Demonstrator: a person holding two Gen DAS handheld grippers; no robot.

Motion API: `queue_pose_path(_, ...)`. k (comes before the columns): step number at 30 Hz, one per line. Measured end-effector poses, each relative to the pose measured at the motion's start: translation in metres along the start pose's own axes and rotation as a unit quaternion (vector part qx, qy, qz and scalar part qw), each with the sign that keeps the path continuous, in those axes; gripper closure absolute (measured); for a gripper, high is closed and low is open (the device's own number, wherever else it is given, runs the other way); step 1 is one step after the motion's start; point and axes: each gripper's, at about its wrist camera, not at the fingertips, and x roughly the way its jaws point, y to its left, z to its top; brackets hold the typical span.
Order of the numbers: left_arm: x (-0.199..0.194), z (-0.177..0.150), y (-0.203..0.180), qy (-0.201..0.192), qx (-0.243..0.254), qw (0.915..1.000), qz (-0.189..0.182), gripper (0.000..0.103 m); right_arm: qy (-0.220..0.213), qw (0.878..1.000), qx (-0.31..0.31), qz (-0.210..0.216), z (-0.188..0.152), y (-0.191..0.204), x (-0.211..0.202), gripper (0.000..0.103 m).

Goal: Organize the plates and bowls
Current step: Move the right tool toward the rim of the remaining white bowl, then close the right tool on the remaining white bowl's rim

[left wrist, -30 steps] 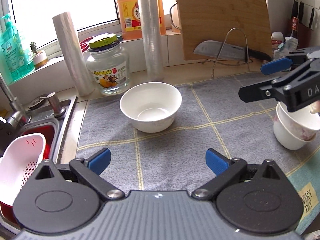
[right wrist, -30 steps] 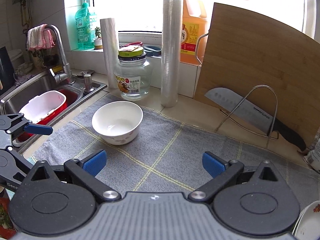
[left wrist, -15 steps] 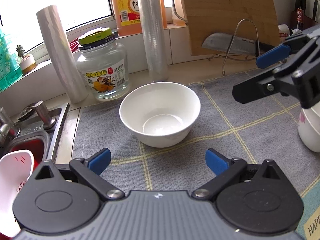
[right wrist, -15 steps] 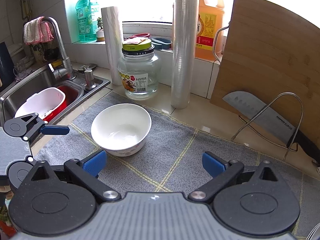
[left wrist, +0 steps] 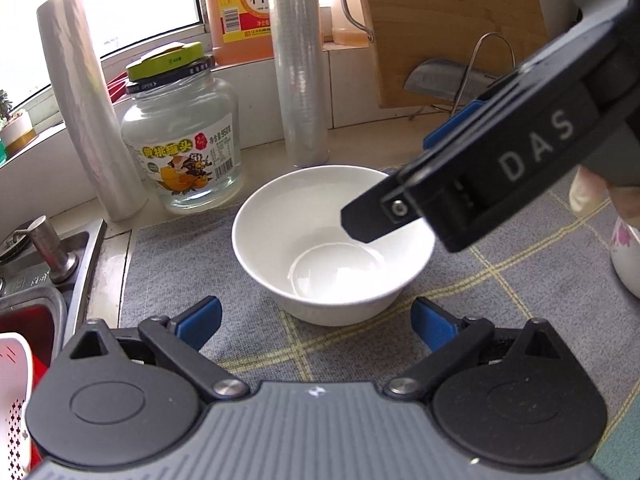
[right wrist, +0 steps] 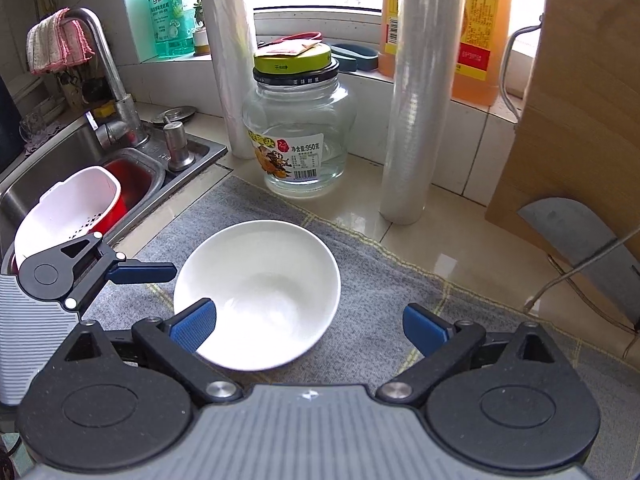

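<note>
A plain white bowl (left wrist: 332, 240) (right wrist: 260, 292) stands upright and empty on a grey checked mat (left wrist: 180, 264). My left gripper (left wrist: 316, 324) is open, its blue pads just short of the bowl's near side. My right gripper (right wrist: 308, 326) hangs over the bowl from the right. Its jaws are closing but still wide, and the left pad (right wrist: 194, 326) overlaps the bowl's rim without pressing on it. In the left wrist view the right gripper's black finger (left wrist: 368, 220) reaches over the bowl. A flowered white bowl (left wrist: 628, 256) sits at the far right edge.
Behind the bowl stand a glass jar (left wrist: 184, 140), two film rolls (left wrist: 300, 60) (left wrist: 88, 112) and a leaning cutting board (left wrist: 452, 28) with a cleaver (right wrist: 580, 240) on a wire rack. The sink (right wrist: 80, 152) at left holds a white colander (right wrist: 68, 204).
Both grippers have come in and down toward the white bowl, which is now larger in both views. The right gripper has moved left until it hangs over the bowl.
</note>
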Motion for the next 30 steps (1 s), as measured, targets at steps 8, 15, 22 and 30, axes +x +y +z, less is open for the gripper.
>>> queue_pose_path(8,0.001,0.004,0.006,-0.011,-0.003,0.9998,-0.018,0.009,0.015,1.0,0.002,0.015,0.016,-0.001,0.025,0.019)
queue_pose_path(15,0.0,0.004,0.006,-0.016,0.007,0.9994,-0.029,0.013,0.029,0.999,-0.004,0.014,0.02,-0.003,0.037,0.03)
queue_pose_path(22,-0.001,0.005,0.006,-0.021,0.017,0.9988,-0.04,0.02,0.035,0.999,-0.004,0.021,0.02,-0.003,0.04,0.045)
queue_pose_path(30,0.0,0.006,0.006,-0.023,0.018,0.9986,-0.045,0.02,0.033,0.999,-0.001,0.019,0.02,-0.005,0.039,0.046)
